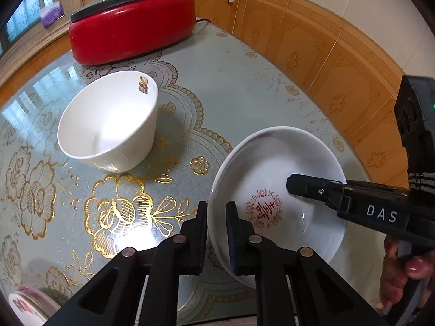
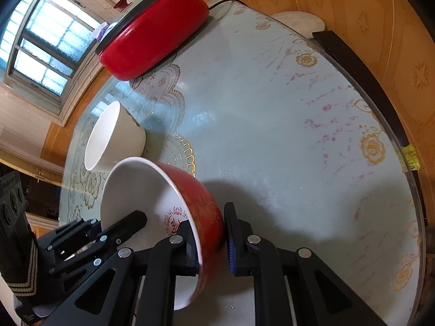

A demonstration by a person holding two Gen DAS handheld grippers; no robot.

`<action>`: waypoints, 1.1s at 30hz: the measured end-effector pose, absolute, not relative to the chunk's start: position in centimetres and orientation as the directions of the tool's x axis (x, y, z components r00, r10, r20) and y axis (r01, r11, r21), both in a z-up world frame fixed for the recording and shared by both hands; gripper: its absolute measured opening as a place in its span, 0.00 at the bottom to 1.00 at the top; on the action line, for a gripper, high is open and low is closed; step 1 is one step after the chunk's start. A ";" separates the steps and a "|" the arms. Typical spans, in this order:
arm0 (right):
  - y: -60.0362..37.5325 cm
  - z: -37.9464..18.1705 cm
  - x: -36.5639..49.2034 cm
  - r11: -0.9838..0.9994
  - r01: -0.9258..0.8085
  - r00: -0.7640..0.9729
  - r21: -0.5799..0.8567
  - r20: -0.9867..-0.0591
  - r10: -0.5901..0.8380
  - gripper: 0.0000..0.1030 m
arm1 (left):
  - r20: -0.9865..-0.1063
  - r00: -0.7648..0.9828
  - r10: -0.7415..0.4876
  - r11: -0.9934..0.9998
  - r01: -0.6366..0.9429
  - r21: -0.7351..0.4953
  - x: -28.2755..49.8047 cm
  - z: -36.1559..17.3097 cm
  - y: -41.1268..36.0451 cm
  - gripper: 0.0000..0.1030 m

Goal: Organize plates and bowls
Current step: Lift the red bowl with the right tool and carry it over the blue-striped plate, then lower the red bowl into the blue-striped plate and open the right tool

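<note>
Both grippers on one bowl. Red-outside, white-inside ceramic bowl w/ red character emblem at its bottom is tilted, rim facing toward L side, above the pale blue floral-patterned, glass-topped table, near its front edge.

L gripper: black fingers straddle bowl rim on L side, one finger outside the wall, other inside; jaws clamped on the rim. Seen from R wrist cam, the L gripper's inner finger reaches into the bowl cavity.

R gripper: grips opposite rim, L finger inside against the white wall, R finger w/ blue pad against the red outer wall. Closed on the bowl. In L wrist view its finger lies over bowl interior, body marked "DAS"; person's hand visible at lower R.

Plain white ceramic bowl w/ small printed motif inside sits upright on the table, toward L side, well apart from the held bowl.

Red electric cooker w/ grey lid + red knob at far L corner of table, cord trailing behind it. Window beyond it.

Small decorated dish, partly visible, at near L edge; details unclear.
</note>
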State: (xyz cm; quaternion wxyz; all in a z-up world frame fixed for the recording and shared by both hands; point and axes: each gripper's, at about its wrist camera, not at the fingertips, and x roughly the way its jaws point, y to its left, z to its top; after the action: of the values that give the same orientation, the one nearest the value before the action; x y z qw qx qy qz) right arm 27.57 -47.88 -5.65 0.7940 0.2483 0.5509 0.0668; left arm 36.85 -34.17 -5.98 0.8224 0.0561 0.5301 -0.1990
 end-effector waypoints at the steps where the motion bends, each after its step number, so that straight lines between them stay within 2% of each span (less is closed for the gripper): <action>1: -47.9 -5.5 27.5 0.866 0.168 0.388 0.471 -0.839 0.381 0.13 | -0.891 0.363 -0.273 0.915 0.385 -0.124 36.7 -5.7 -34.1 0.12; 23: -45.9 1.5 23.6 0.828 0.112 0.468 0.549 -0.764 0.444 0.16 | -0.787 0.500 -0.361 0.911 0.371 -0.181 30.1 1.4 -29.6 0.13; 33: -42.2 2.0 19.2 0.822 0.114 0.460 0.558 -0.763 0.454 0.17 | -0.783 0.490 -0.383 0.904 0.375 -0.207 25.6 1.4 -25.8 0.14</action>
State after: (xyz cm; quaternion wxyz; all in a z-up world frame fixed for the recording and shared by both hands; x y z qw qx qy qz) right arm 19.19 -42.23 2.04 0.8074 0.2792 0.5090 0.1052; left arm 25.57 -25.76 1.37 0.8632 -0.0044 0.4546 -0.2196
